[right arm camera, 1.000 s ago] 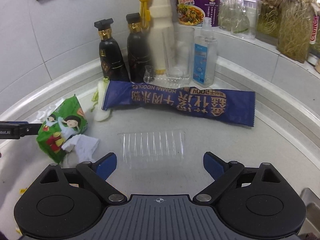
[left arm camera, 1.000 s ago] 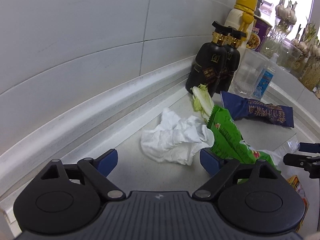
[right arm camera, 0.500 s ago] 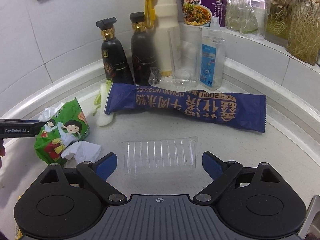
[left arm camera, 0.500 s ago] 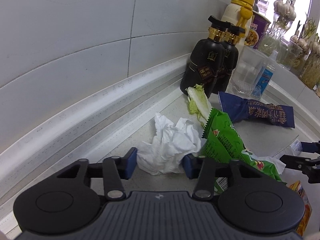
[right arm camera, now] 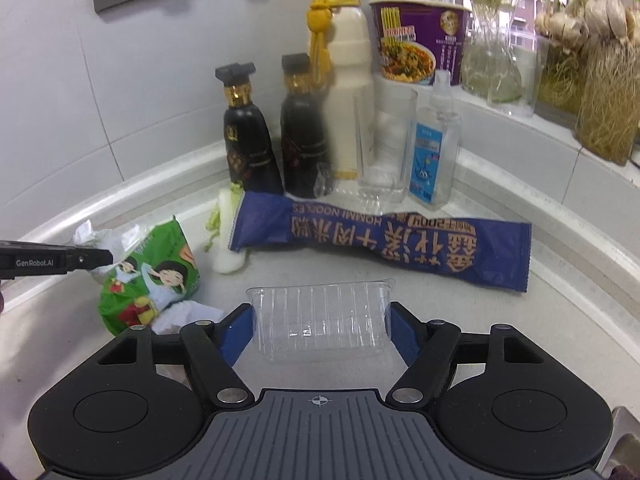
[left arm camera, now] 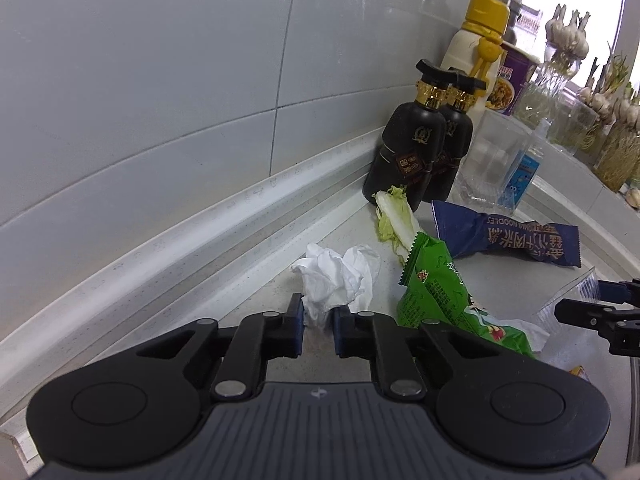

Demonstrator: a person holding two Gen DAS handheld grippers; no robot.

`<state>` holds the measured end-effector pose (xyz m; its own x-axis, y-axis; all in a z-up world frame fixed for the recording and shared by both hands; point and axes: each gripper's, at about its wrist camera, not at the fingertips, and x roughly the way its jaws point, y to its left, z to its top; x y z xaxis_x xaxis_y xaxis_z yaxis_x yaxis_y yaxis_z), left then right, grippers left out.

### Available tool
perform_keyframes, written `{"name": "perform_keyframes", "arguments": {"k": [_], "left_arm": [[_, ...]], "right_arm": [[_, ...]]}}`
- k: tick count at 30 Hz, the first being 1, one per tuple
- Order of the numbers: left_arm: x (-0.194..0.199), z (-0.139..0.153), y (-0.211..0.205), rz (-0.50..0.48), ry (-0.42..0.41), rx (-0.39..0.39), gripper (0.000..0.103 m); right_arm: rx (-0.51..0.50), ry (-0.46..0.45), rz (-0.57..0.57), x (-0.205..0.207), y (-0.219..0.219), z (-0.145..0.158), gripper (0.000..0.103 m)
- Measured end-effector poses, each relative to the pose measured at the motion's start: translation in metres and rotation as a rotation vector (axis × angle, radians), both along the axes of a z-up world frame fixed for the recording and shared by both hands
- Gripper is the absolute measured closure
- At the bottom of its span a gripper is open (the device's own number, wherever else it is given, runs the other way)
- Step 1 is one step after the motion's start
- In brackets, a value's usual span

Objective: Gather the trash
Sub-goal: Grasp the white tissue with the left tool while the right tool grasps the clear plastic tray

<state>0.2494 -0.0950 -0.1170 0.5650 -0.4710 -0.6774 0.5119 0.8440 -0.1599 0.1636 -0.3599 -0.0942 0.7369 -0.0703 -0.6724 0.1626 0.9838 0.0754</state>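
A crumpled white tissue lies on the counter by the wall rim. My left gripper is closing and its blue pads pinch the tissue's near end. A clear plastic tray sits between the blue pads of my right gripper. Its jaws are closing and both pads touch the tray's ends. A green snack bag lies between the two grippers, with a cabbage leaf and a blue noodle wrapper behind it. In the right wrist view the left gripper comes in from the left edge.
Two dark bottles, a cream bottle with a yellow cap, a glass and a blue-labelled clear bottle stand in the corner. A purple noodle cup and jars of garlic line the sill. More tissue lies under the green bag.
The left jaws have gone from wide apart to pinching the tissue. The right jaws have narrowed onto the tray's ends, and the tray now sits closer between them.
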Motion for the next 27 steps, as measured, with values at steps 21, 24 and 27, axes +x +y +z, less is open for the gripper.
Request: {"name": "perform_keyframes", "arguments": {"k": [21,24,27], "left_arm": [[-0.044,0.032,0.038,0.035,-0.030,-0.022,0.091],[-0.052,0.033,0.048,0.057,-0.019,-0.032,0.091],[-0.060,0.034,0.059,0.080,-0.010,-0.044,0.091]], "right_arm": [[-0.018,-0.053,0.097,-0.020,0.045,0.039,0.030],[-0.015,-0.055,0.120,-0.023,0.056,0.043,0.030],[-0.007,-0.055,0.139,-0.026,0.067,0.046,0.030]]}}
